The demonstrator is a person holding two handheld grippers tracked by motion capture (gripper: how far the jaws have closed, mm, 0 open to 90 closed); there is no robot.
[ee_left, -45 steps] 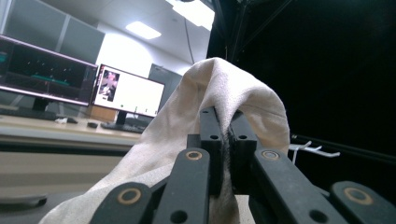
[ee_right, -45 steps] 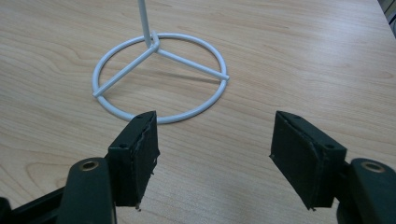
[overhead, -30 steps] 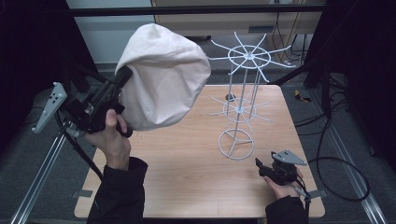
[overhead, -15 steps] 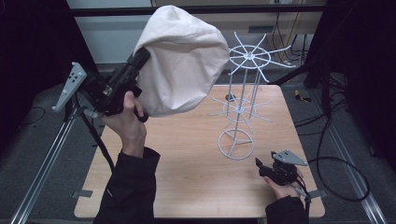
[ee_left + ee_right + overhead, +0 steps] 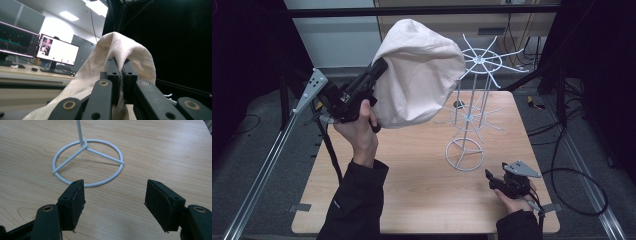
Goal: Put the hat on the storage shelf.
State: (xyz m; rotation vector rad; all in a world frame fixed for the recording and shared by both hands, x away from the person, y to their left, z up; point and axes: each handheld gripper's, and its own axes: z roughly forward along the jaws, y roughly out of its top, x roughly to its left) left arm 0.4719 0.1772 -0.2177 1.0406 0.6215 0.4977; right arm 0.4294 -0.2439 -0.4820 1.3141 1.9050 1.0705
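A cream fabric hat (image 5: 419, 75) hangs in the air above the far left part of the bench (image 5: 412, 190), pinched at its rim by the left tongs (image 5: 377, 67). We see the hat's bulging crown just beside the top spoked wheel of a white wire rack (image 5: 474, 100); whether cloth and wire touch we cannot tell. The rack stands on its ring base right of the bench's centre, well in from every edge. The near half of the bench is bare wood, with open room between the rack's base and the front edge.

In the left gripper view, the left tongs (image 5: 120, 72) are closed tight on a fold of the hat (image 5: 130, 52), the cloth rising over both jaws. The left hand (image 5: 357, 127) holds them raised beyond the bench's left edge.

The right tongs (image 5: 490, 179) rest low near the front right corner, held by the right hand (image 5: 514, 200). In the right gripper view, these tongs (image 5: 115, 201) gape wide with nothing between them, pointing at the rack's ring base (image 5: 87, 162), close to it yet apart.
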